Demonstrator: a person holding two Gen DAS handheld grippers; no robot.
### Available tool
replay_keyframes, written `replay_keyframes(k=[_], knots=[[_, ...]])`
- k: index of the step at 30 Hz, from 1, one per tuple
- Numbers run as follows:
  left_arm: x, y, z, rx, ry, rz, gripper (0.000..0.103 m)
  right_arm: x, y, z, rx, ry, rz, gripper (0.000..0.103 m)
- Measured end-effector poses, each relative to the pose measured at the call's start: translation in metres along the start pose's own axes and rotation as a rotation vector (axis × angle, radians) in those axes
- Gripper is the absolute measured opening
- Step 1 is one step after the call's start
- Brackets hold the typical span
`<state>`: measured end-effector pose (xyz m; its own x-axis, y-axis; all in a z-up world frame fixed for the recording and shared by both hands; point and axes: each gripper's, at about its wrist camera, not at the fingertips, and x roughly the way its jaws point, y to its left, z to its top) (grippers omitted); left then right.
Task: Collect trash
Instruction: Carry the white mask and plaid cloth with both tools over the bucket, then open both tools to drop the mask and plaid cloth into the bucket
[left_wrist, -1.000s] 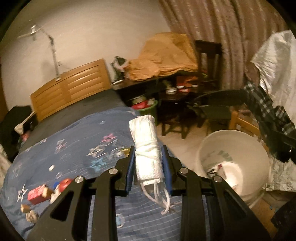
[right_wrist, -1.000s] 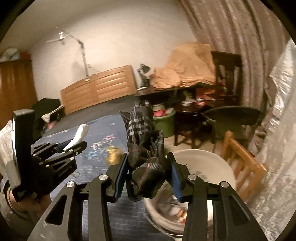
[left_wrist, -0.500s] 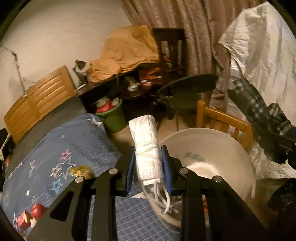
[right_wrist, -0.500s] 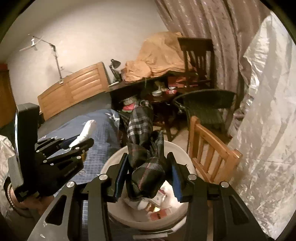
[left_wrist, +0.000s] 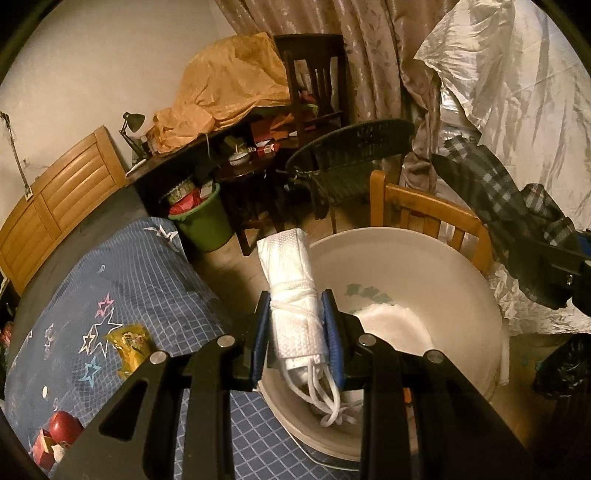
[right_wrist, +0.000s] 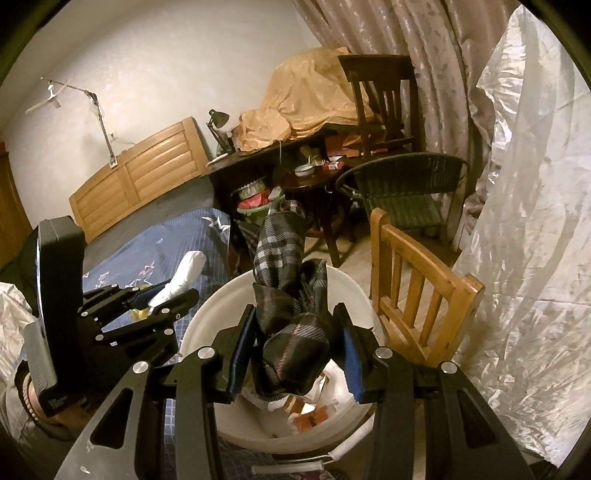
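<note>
My left gripper (left_wrist: 295, 332) is shut on a rolled white face mask (left_wrist: 291, 295) with its loops hanging down, held over the near left rim of a white bucket (left_wrist: 461, 295). My right gripper (right_wrist: 295, 343) holds a crumpled dark plaid cloth (right_wrist: 288, 295) above the same bucket (right_wrist: 207, 325), its jaws looking a little parted around it. The bucket holds wrappers and white paper. The left gripper (right_wrist: 162, 299) with the mask (right_wrist: 184, 273) shows in the right wrist view; the plaid cloth (left_wrist: 498, 206) shows at right in the left wrist view.
A bed with a blue star quilt (left_wrist: 129, 280) lies left of the bucket, with a yellow wrapper (left_wrist: 129, 343) and red items (left_wrist: 55, 439) on it. A wooden chair (right_wrist: 417, 280), a wicker chair (right_wrist: 402, 192), a green bin (left_wrist: 203, 221) and plastic sheeting (right_wrist: 517, 221) stand around.
Both grippers have swung right from above the bed to over the bucket, each still holding its item. The right jaws look slightly wider than before.
</note>
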<state>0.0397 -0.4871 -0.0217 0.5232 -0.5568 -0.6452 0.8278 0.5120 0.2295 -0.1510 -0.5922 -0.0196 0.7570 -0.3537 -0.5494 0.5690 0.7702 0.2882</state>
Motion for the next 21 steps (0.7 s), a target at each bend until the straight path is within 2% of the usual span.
replay_keyframes(k=[18, 21], knots=[[0.015, -0.001, -0.003, 0.000, 0.033, -0.023, 0.026, 0.019, 0.015, 0.009, -0.043, 0.017, 0.010, 0.044], [0.022, -0.002, -0.003, 0.004, 0.049, -0.051, 0.028, 0.027, 0.017, 0.013, -0.063, 0.026, 0.013, 0.049]])
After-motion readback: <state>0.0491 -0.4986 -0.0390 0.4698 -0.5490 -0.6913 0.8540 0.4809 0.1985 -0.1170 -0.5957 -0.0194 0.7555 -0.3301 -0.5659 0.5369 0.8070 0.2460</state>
